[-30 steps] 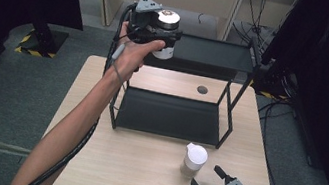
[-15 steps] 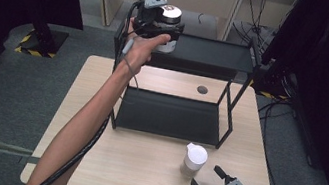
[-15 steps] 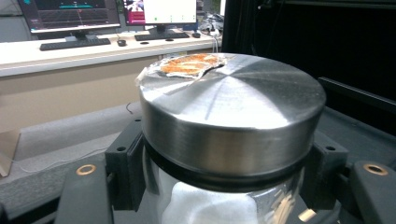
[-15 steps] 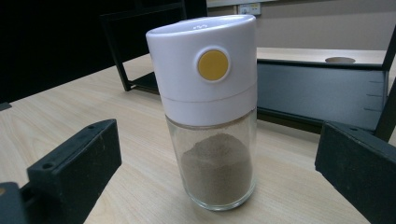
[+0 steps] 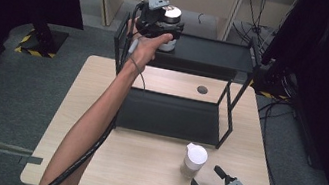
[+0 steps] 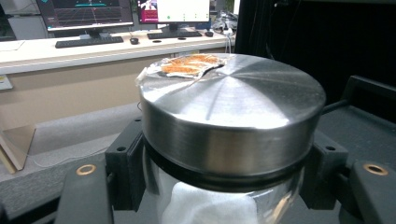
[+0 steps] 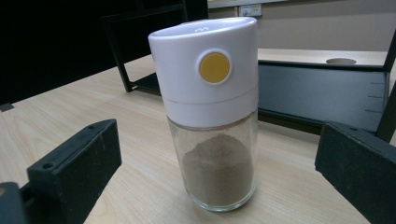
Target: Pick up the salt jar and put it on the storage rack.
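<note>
The left gripper [image 5: 164, 34] was clamped on a jar [image 6: 224, 140] over the rack [image 5: 209, 54]; the right gripper's [image 5: 209, 178] 2 jaws stood apart beside a shaker [image 7: 210, 116].

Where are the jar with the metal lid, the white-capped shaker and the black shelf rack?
Jar with the metal lid [image 6: 232, 112]: left gripper view, on the lid's steel side.
White-capped shaker [image 7: 205, 88]: right gripper view, on its white cap.
Black shelf rack [image 5: 209, 53]: high view, on the bare top shelf.
</note>
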The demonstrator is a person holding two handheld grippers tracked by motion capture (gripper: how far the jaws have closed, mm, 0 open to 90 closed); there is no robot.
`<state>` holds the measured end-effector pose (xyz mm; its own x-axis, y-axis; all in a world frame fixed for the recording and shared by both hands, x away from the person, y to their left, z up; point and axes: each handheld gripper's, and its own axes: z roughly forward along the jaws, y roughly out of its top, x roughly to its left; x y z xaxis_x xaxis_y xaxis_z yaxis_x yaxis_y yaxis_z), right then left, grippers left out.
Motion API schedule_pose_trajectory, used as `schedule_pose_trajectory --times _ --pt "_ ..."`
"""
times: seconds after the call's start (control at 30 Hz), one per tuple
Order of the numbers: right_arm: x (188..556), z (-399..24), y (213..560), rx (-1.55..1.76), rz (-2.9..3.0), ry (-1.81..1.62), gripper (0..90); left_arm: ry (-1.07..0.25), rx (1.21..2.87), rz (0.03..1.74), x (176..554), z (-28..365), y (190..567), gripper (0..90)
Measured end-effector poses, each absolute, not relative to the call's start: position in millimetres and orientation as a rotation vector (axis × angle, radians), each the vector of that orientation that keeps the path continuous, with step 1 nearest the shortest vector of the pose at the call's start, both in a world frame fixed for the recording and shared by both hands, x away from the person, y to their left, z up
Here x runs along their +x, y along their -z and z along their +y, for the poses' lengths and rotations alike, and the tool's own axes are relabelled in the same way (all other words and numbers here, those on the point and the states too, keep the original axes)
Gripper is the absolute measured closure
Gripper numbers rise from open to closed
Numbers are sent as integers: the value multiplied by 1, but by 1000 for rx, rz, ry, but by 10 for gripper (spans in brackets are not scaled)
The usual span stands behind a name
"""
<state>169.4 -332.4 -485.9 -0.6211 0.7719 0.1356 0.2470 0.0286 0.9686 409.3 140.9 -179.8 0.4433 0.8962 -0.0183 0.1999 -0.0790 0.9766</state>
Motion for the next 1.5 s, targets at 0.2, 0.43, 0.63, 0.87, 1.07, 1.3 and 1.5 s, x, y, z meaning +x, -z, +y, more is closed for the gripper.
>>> schedule_pose_trajectory --times 0.2,0.43,0.63,0.87,1.07,1.3,1.5 --pt "170 -332 486 1030 1884 -1629 5 -780 1559 996 412 141 183 309" --pt "170 -332 486 1031 1889 -1630 5 -788 1546 995 412 142 187 307" --pt "170 -332 487 1029 1889 -1633 5 -806 1510 1000 410 141 189 137" --pt "171 -331 487 1030 1893 -1633 6 -815 1484 1032 407 142 187 1" --pt "171 -331 487 1033 1895 -1633 6 -794 1495 1026 404 145 185 1" --pt "171 -331 487 1032 1895 -1631 6 -771 1497 1038 398 146 183 0" --pt "171 -331 487 1034 1895 -1630 6 -764 1510 1011 391 153 183 0"
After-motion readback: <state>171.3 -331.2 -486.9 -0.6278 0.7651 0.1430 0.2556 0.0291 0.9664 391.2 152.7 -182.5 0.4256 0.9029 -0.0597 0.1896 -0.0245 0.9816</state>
